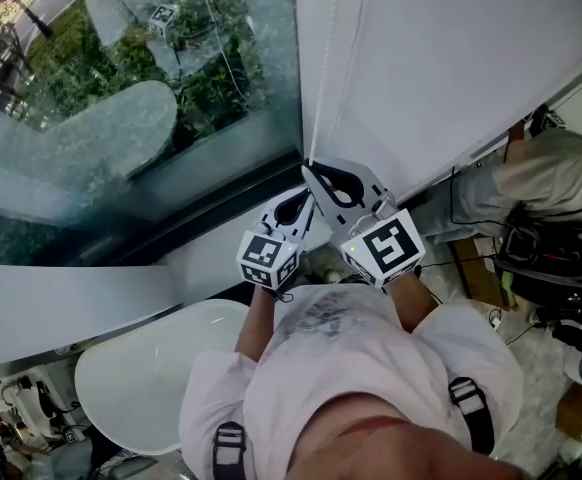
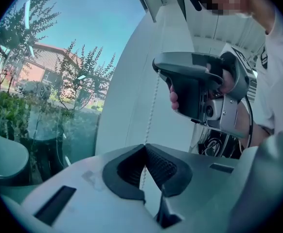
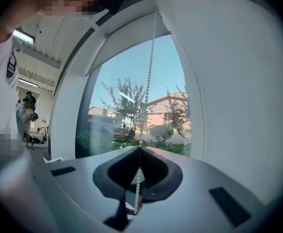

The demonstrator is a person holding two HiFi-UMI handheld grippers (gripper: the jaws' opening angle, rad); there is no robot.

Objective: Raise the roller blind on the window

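The bead chain is hanging with its long axis vertical, beside the left edge of the roller blind, which is covering the window on the right. The left tool is pinching the chain, and the right tool is pinching it just above.

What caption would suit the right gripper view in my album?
The right tool clamps the bead chain in front of a sunlit window.

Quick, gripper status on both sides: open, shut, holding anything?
Left gripper: closed on the bead chain.
Right gripper: closed on the same bead chain, higher up.
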